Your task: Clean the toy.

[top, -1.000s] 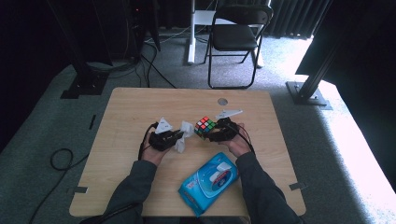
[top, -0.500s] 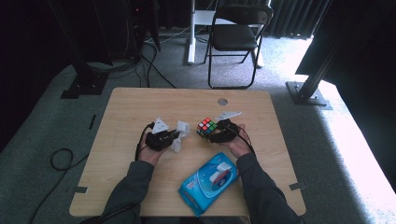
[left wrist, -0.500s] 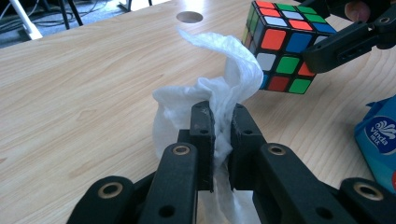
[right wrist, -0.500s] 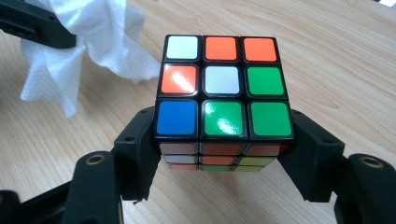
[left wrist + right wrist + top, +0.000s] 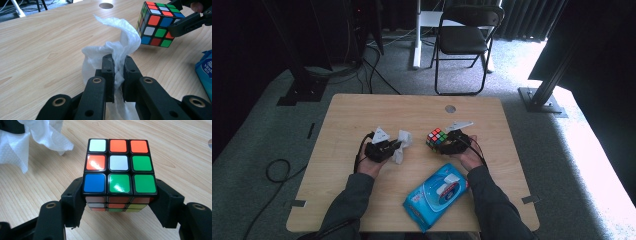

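A scrambled colour cube (image 5: 436,138) (image 5: 120,173) is held just above the wooden table (image 5: 362,112), with my right gripper (image 5: 447,143) (image 5: 119,202) shut on its two sides. My left gripper (image 5: 396,148) (image 5: 119,68) is shut on a crumpled white tissue (image 5: 402,145) (image 5: 120,48), which sticks up and out past the jaws. The two grippers face each other mid-table, a short gap apart. In the left gripper view the cube (image 5: 157,23) hangs at the upper right in the other gripper's black jaws. The tissue (image 5: 27,137) lies at the upper left in the right gripper view.
A blue pack of wipes (image 5: 437,195) lies near the table's front edge, right of centre, between the forearms. A round hole (image 5: 450,108) sits near the table's far edge. A black folding chair (image 5: 464,40) stands beyond the table.
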A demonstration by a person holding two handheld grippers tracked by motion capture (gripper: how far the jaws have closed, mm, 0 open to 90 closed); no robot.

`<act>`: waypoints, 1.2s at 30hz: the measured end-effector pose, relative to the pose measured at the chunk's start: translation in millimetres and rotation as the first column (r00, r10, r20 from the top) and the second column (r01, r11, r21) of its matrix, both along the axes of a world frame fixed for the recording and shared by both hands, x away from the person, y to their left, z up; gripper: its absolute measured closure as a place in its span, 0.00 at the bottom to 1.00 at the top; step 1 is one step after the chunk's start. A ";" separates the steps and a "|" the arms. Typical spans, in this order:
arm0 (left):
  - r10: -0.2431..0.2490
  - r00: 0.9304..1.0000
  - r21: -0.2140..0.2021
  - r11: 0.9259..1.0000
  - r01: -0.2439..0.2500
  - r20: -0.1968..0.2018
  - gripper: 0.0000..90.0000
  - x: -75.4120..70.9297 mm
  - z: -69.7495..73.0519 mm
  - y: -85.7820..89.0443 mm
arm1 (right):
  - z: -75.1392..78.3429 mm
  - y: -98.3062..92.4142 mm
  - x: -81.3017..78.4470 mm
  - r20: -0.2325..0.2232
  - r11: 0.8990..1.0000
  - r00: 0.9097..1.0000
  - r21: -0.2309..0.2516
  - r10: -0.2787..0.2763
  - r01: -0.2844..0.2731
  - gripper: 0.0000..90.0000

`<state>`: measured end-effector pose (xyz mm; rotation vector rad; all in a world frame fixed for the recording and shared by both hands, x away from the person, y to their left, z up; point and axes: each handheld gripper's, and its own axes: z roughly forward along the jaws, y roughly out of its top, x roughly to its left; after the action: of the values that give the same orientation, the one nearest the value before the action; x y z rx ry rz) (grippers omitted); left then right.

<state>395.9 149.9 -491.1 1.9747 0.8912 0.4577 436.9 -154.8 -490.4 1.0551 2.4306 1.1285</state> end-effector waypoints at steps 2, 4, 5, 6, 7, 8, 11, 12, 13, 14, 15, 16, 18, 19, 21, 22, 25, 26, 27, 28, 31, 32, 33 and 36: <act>-0.001 1.000 0.004 1.000 0.001 -0.001 0.91 -0.1 -0.3 0.2 | -1.3 -0.1 -0.1 -0.002 1.000 1.000 -0.011 0.002 -0.002 0.38; 0.001 1.000 0.004 1.000 -0.001 -0.004 0.91 -0.4 -0.8 0.3 | -3.1 -0.1 -0.2 -0.002 1.000 1.000 -0.018 0.002 -0.002 0.38; 0.002 1.000 0.005 1.000 -0.002 -0.005 0.91 -0.4 -1.0 0.5 | -3.9 -0.3 -0.2 -0.008 1.000 1.000 -0.018 -0.001 0.001 0.38; 0.004 1.000 0.005 1.000 -0.004 -0.006 0.91 -0.4 -1.3 0.7 | -4.5 -0.6 0.0 -0.008 1.000 1.000 -0.020 -0.002 0.002 0.38; 0.006 1.000 0.004 1.000 -0.006 -0.006 0.91 -0.5 -1.7 0.9 | -5.2 -0.8 0.2 -0.009 1.000 1.000 -0.024 -0.003 0.003 0.38; 0.008 1.000 0.005 1.000 -0.008 -0.007 0.91 -0.6 -2.1 1.4 | -5.9 -0.9 0.3 -0.009 1.000 1.000 -0.031 -0.004 0.004 0.38; 0.011 1.000 0.007 1.000 -0.011 -0.015 0.91 -0.8 -4.1 2.2 | -8.4 -1.9 0.5 -0.014 1.000 1.000 -0.031 -0.005 0.005 0.38; 0.012 1.000 0.008 1.000 -0.012 -0.014 0.91 -0.8 -4.9 2.3 | -9.1 -2.0 0.4 -0.017 0.999 1.000 -0.032 -0.007 0.006 0.38; 0.012 1.000 0.013 1.000 -0.012 -0.017 0.91 -0.8 -5.3 2.8 | -10.0 -2.2 0.5 -0.019 0.999 1.000 -0.033 -0.006 0.006 0.38; 0.012 1.000 0.010 1.000 -0.012 -0.018 0.91 -0.9 -5.9 2.9 | -10.7 -2.3 0.5 -0.019 0.999 1.000 -0.033 -0.007 0.007 0.38; 0.012 1.000 0.009 1.000 -0.012 -0.019 0.91 -0.9 -6.3 3.1 | -11.4 -2.3 0.6 -0.019 0.999 1.000 -0.032 -0.008 0.008 0.38; 0.013 1.000 0.009 1.000 -0.013 -0.019 0.91 -1.0 -6.5 3.3 | -12.0 -2.3 0.8 -0.019 0.999 1.000 -0.034 -0.006 0.005 0.38; 0.013 1.000 0.007 1.000 -0.013 -0.022 0.91 -0.9 -6.5 3.7 | -12.5 -1.8 0.5 -0.020 0.999 1.000 -0.036 -0.008 0.008 0.38; 0.013 1.000 0.007 1.000 -0.013 -0.022 0.91 -1.0 -6.5 3.8 | -13.7 -0.8 0.0 -0.018 0.999 1.000 -0.045 -0.005 0.005 0.38; 0.013 1.000 0.006 1.000 -0.013 -0.022 0.91 -1.1 -6.7 3.9 | -15.3 0.5 -0.5 -0.018 0.999 1.000 -0.051 -0.003 0.002 0.38; 0.013 1.000 0.005 1.000 -0.013 -0.021 0.91 -1.2 -7.1 4.2 | -15.9 0.9 -0.8 -0.018 0.999 1.000 -0.054 -0.003 0.002 0.38; 0.017 1.000 0.006 1.000 -0.017 -0.026 0.91 -1.8 -8.4 5.5 | -17.9 2.6 -1.1 -0.019 0.998 1.000 -0.069 -0.001 0.000 0.38; 0.019 0.999 0.004 1.000 -0.019 -0.026 0.91 -2.0 -8.9 6.1 | -18.5 3.0 -1.0 -0.018 0.998 1.000 -0.069 -0.001 -0.001 0.38; 0.022 0.999 0.006 1.000 -0.021 -0.028 0.91 -2.3 -9.7 7.6 | -18.9 3.4 -0.9 -0.018 0.998 1.000 -0.069 0.001 -0.002 0.38; 0.022 0.999 0.006 1.000 -0.021 -0.028 0.91 -2.3 -9.7 7.6 | -18.9 3.4 -0.9 -0.018 0.998 1.000 -0.069 0.001 -0.002 0.38; 0.025 0.999 0.009 1.000 -0.024 -0.032 0.91 -2.5 -11.4 9.2 | -19.8 4.4 -0.8 -0.017 0.997 1.000 -0.074 0.003 -0.004 0.38; 0.027 0.999 0.008 1.000 -0.027 -0.034 0.91 -2.6 -12.1 9.2 | -20.1 4.5 -0.6 -0.018 0.997 1.000 -0.075 0.002 -0.003 0.38; 0.029 0.999 0.008 1.000 -0.029 -0.035 0.91 -2.6 -12.8 9.3 | -20.5 4.3 -0.3 -0.020 0.997 1.000 -0.073 0.003 -0.004 0.38; 0.030 0.999 0.014 0.999 -0.029 -0.039 0.91 -2.5 -14.3 9.7 | -21.2 4.1 0.0 -0.023 0.997 1.000 -0.074 0.002 -0.003 0.38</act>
<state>393.3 159.6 -505.4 1.9913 0.9452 0.4440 436.9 -150.7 -511.6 1.0485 2.4721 1.0235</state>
